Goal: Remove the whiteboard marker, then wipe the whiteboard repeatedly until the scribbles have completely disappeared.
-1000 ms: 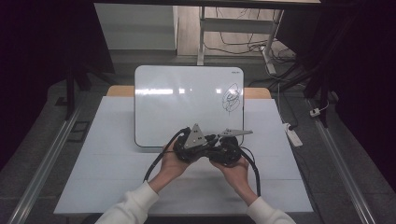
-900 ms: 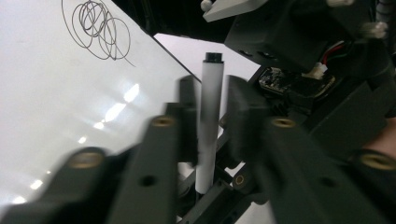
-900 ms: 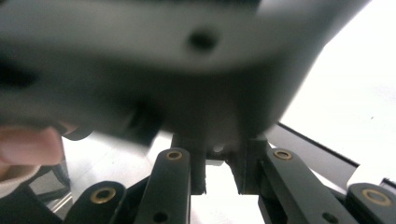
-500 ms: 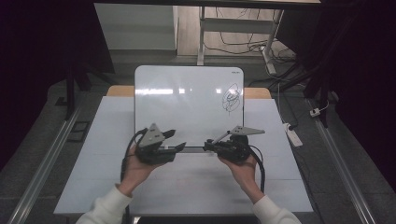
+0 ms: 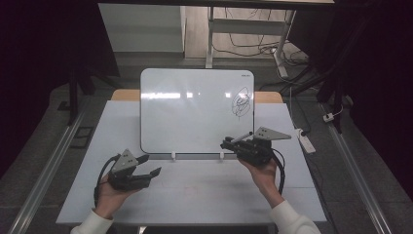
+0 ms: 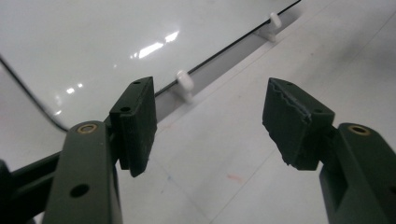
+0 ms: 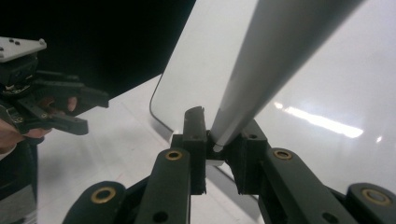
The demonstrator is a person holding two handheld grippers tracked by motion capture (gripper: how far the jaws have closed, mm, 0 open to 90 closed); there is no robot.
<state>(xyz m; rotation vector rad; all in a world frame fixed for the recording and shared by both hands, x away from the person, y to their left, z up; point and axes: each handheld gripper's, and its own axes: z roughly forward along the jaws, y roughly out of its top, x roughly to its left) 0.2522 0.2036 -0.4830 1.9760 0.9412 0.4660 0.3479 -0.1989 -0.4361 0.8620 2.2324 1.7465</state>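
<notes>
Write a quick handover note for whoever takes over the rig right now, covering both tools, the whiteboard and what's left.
Left tool: open, holding nothing, low over the table in front of the whiteboard's left corner.
Right tool: shut on a grey marker, at the whiteboard's lower right edge.
Whiteboard: propped upright on small white pegs, with a black scribble near its upper right.
Done: the marker is in hand.
Left: probably whatever is to be done at the board with the marker; it isn't on the surface yet.

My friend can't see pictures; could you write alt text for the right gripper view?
The right tool is shut on a grey marker that slants up across a whiteboard. At left, over the white table, a hand holds the open left tool.
</notes>
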